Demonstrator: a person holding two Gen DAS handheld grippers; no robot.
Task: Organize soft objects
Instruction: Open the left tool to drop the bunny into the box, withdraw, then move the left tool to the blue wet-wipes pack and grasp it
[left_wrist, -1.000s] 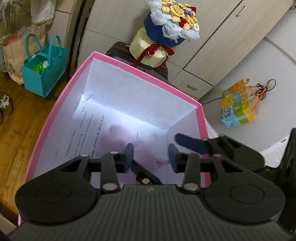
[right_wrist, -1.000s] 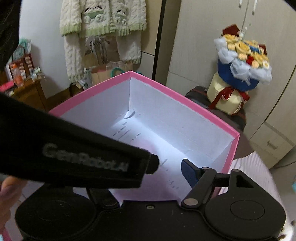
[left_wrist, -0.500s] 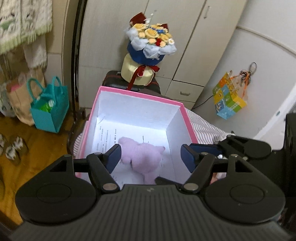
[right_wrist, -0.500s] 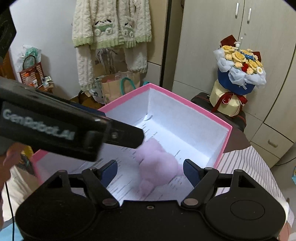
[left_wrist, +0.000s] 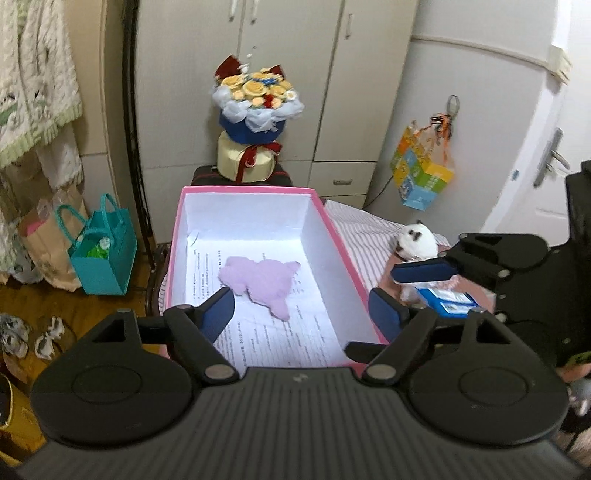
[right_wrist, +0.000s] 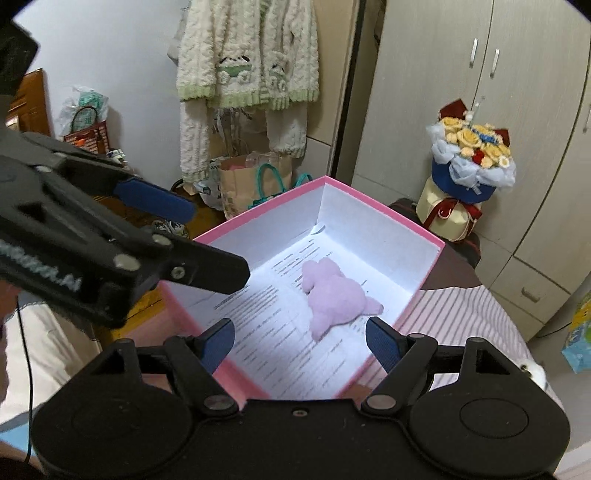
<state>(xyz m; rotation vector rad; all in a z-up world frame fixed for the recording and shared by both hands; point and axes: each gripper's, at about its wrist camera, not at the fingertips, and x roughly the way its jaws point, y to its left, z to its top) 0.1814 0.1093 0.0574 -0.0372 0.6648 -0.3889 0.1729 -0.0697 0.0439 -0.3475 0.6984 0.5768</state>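
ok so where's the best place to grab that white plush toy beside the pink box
Probably its round white head, the part that shows: the white plush toy sits upright on the striped cover, right of the pink box. Come from above, pads either side; the blue carton crowds its base.

Box (left_wrist: 334, 236): on the bed (left_wrist: 364, 236).
Soft toy (left_wrist: 258, 280): inside the box, on printed paper (left_wrist: 295, 332).
Bouquet (left_wrist: 255, 122): behind the box.
Plush animal (left_wrist: 415, 240): right of the box.

The printed sheet's (left_wrist: 295, 332) text is blurred, and the white plush toy (left_wrist: 415, 242) is partly hidden.
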